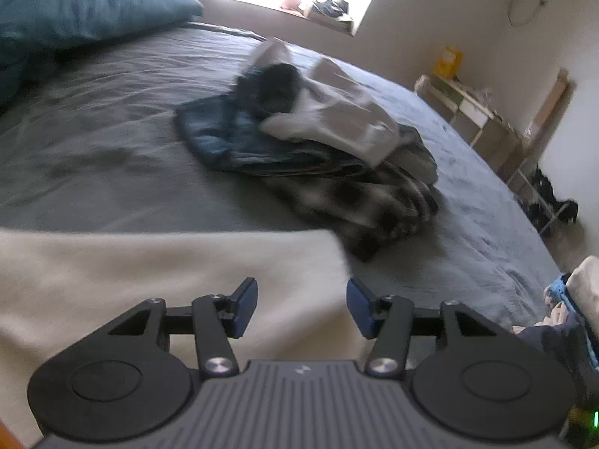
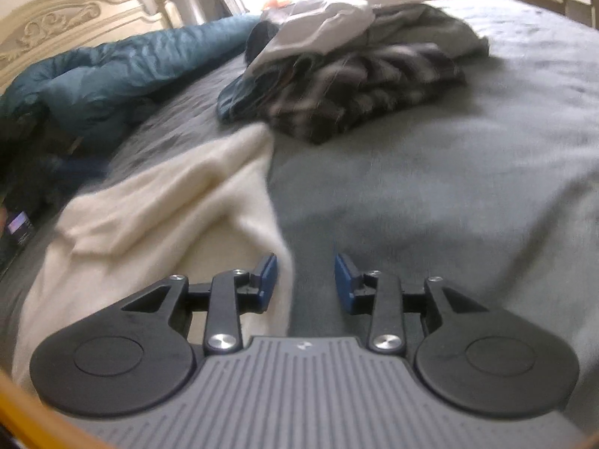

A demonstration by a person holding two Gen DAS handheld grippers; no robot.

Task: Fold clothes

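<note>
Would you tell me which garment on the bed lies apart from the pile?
The cream garment, spread alone nearest the tongs; the others are heaped together in the pile.

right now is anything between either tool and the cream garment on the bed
Nothing visible. The cream garment lies spread on the grey bed just beyond the left tool and the right tool, both open and empty. The clothes pile sits farther back.

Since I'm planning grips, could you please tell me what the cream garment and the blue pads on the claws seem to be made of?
Cream garment: probably a soft knit or fleece; matte, slightly fuzzy, draping in rounded folds. Blur leaves the weave unclear.
Blue pads: likely rubber or soft plastic; smooth, matte, flat-faced on black, hard-looking plastic arms.
</note>
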